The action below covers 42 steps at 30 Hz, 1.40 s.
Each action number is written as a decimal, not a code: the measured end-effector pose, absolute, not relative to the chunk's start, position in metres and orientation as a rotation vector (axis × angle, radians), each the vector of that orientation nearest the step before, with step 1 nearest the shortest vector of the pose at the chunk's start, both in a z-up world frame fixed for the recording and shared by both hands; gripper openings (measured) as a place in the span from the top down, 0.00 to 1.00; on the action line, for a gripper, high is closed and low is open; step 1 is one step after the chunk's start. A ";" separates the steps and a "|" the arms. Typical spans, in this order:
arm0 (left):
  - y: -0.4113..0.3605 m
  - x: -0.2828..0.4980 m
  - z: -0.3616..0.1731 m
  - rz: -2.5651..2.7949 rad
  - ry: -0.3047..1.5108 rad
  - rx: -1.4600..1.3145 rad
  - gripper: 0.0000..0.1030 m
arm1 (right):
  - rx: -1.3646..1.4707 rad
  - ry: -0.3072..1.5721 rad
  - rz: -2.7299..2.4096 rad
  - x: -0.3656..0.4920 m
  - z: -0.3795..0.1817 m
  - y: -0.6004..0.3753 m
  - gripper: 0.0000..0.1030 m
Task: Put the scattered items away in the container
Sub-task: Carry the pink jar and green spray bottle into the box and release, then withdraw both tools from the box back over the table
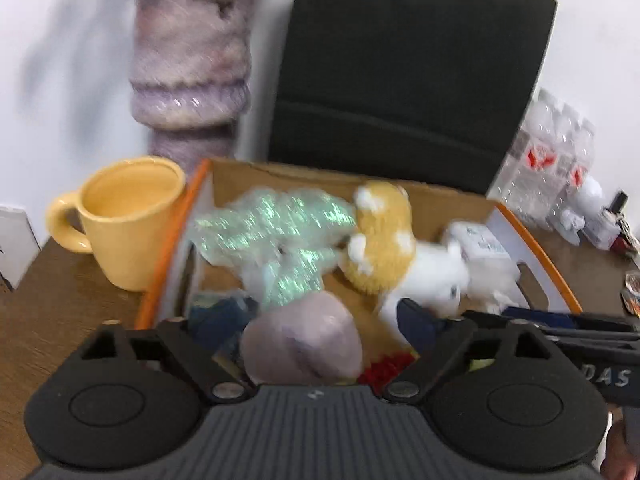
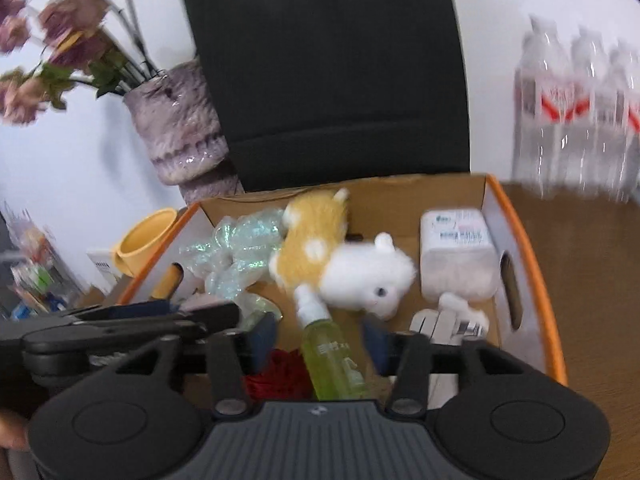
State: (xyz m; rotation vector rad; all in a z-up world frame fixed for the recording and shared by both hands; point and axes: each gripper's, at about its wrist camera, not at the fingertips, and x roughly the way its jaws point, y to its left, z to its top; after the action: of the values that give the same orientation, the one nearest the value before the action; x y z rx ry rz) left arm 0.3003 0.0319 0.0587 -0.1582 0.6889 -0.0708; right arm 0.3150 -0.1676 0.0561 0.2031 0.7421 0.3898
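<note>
A cardboard box with an orange rim (image 1: 160, 276) (image 2: 536, 264) stands on the wooden table. It holds crinkly iridescent wrap (image 1: 272, 232), a yellow and white plush toy (image 1: 384, 240) (image 2: 320, 244), a white tissue pack (image 2: 456, 252), something red (image 2: 280, 372) and a folded white item (image 2: 440, 324). My left gripper (image 1: 316, 320) hangs over the box's near end, open wide, with a pale mauve lump (image 1: 304, 344) lying loose between its fingers. My right gripper (image 2: 320, 334) is open beside it. A green spray bottle (image 2: 332, 356) lies between its blue pads, with a gap showing on the left.
A yellow mug (image 1: 124, 220) stands just left of the box. Behind it is a mauve vase (image 1: 192, 72) with flowers. A black chair back (image 1: 408, 72) rises behind the box. A pack of water bottles (image 2: 580, 112) and small clutter (image 1: 600, 220) sit to the right.
</note>
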 end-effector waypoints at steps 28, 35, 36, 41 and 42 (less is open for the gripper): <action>0.039 0.298 0.060 -0.004 0.856 -0.100 0.00 | 0.005 0.992 0.178 0.314 0.048 -0.167 0.01; 0.032 0.298 0.061 -0.032 0.896 -0.065 0.00 | 0.007 1.005 0.169 0.314 0.052 -0.172 0.01; 0.032 0.298 0.060 -0.036 0.902 -0.062 0.00 | 0.009 1.008 0.175 0.314 0.052 -0.173 0.01; 0.032 0.301 0.057 -0.025 0.927 -0.063 0.00 | 0.007 1.011 0.169 0.314 0.051 -0.172 0.00; 0.031 0.301 0.056 -0.025 0.931 -0.062 0.00 | 0.007 1.020 0.168 0.315 0.051 -0.171 0.00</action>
State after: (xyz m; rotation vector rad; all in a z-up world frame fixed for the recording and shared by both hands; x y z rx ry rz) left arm 0.3011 0.0314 0.0564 -0.0623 0.9309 -0.0254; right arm 0.3148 -0.1715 0.0506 0.0070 1.0204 0.1681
